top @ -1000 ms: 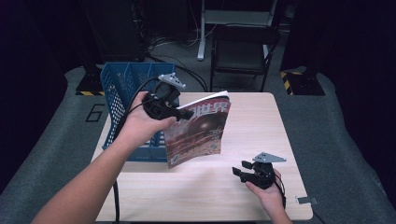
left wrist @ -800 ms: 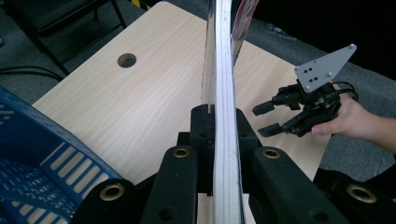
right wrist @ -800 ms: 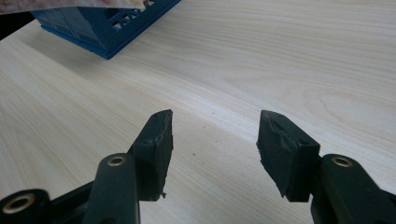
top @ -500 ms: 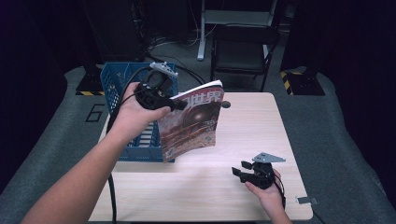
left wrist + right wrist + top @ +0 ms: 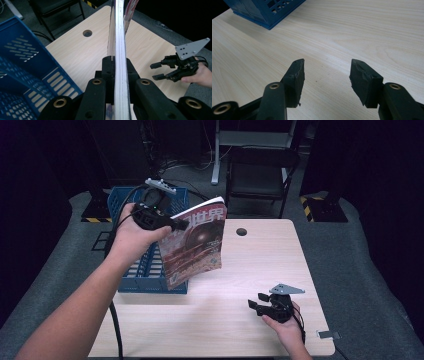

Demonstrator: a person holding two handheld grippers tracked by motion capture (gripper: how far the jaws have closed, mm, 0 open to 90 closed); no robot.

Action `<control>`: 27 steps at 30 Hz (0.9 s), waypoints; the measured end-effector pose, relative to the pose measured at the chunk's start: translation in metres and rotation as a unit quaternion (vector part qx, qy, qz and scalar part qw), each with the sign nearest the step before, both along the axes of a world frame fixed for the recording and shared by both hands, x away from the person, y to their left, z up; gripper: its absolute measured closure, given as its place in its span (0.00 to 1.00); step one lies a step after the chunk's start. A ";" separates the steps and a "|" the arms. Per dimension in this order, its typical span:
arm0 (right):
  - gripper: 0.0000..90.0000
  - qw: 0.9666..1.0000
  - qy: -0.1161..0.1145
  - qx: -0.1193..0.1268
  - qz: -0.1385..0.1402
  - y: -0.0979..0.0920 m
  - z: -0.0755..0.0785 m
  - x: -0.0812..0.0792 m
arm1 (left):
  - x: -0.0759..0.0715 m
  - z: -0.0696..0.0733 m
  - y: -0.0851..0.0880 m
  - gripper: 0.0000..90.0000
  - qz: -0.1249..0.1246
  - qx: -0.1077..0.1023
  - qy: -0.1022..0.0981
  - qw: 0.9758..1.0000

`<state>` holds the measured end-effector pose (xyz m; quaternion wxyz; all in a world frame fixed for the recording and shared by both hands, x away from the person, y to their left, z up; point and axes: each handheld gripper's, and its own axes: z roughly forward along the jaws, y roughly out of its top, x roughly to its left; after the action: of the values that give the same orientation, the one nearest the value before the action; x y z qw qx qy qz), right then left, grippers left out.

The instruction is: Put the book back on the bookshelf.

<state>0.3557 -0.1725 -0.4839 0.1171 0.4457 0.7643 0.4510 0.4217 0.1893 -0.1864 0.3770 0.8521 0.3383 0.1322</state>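
Here my left gripper [image 5: 172,224] clamps the magazine [image 5: 195,245] by its edge, holding it upright in the air beside the blue basket [image 5: 150,270]; my right gripper [image 5: 260,304], jaws apart and empty, rests low over the table [image 5: 260,260].

The pale wooden table [image 5: 240,270] is evenly lit from above while the surroundings sink into near black, and soft shadows fall beneath the blue slotted plastic basket [image 5: 145,270]. In the left gripper view, the glossy magazine's [image 5: 119,50] page edge catches white glare. Both gripper views render the nearest black jaw parts soft and slightly bulged at the bottom edge.
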 end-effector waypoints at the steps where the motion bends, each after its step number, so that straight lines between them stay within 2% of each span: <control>1: 0.50 1.000 -0.001 -0.003 0.000 0.000 0.000 0.000 | 0.002 0.000 0.002 0.93 0.003 0.000 -0.004 1.000; 14: 0.50 1.000 0.003 -0.007 -0.001 0.001 -0.002 0.001 | 0.015 0.000 0.030 0.93 0.046 -0.007 0.000 0.999; 21: 0.50 1.000 0.005 -0.007 0.002 0.001 -0.002 0.001 | 0.020 0.001 0.045 0.93 0.083 -0.022 -0.004 0.996; 27: 0.50 1.000 0.006 -0.007 0.003 0.002 -0.002 0.000 | 0.022 0.001 0.055 0.93 0.096 -0.025 -0.005 0.995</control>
<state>0.3562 -0.1709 -0.4855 0.1145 0.4456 0.7693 0.4433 0.4439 0.2441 -0.1854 0.3855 0.8054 0.4197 0.1633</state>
